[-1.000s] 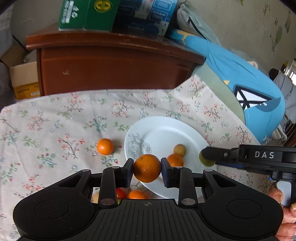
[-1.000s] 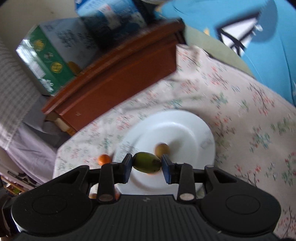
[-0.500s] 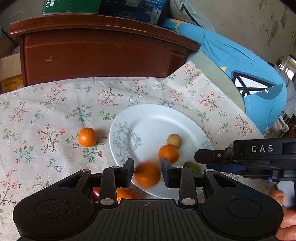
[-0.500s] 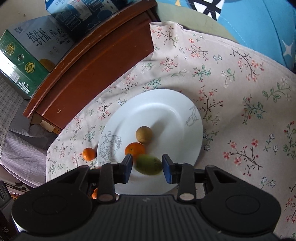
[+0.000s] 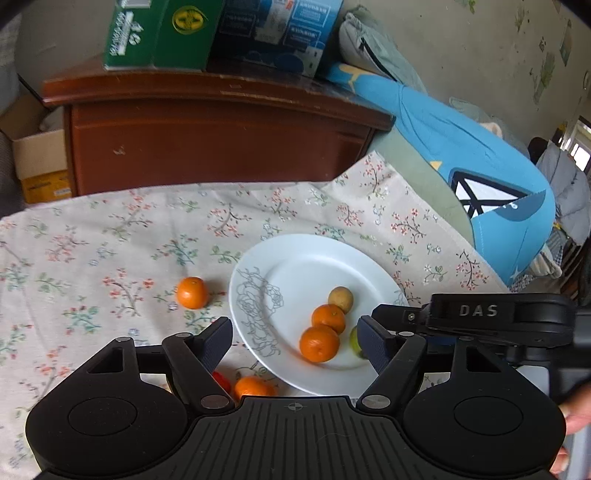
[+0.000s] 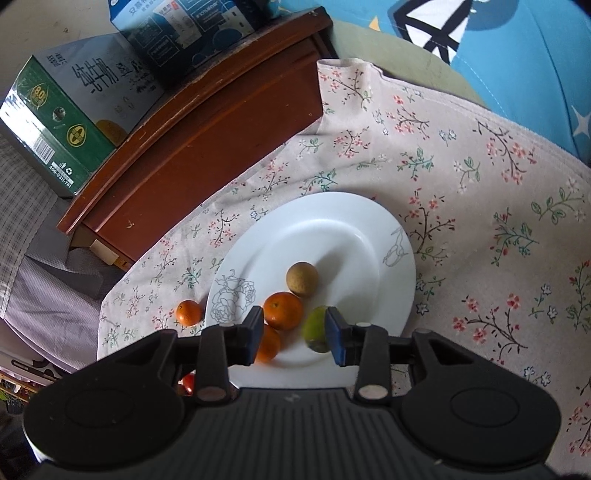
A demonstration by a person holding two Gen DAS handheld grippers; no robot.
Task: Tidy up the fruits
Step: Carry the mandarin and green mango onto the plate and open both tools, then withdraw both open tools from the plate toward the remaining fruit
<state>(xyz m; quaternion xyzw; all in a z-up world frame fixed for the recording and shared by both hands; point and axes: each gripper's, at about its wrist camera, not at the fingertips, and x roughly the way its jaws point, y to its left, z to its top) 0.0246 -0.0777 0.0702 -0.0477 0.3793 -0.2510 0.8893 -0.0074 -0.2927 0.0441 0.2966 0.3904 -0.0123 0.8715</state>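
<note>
Plate (image 6: 369,229) holds two oranges (image 6: 283,310), one longan (image 6: 302,279), one green fruit (image 6: 314,329).

The plate (image 5: 314,258) looks like glossy white ceramic, lying on matt woven floral cloth (image 5: 110,240). Behind the plate, a cabinet (image 5: 221,140) of polished reddish wood carries printed cardboard boxes (image 5: 162,33). The tongs (image 5: 295,341) are matt black plastic.

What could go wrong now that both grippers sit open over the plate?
The green fruit rests against the right gripper's finger; pulling away sideways might roll it off the plate. The left gripper, open over the near orange, could knock it into its neighbour when withdrawing.
</note>
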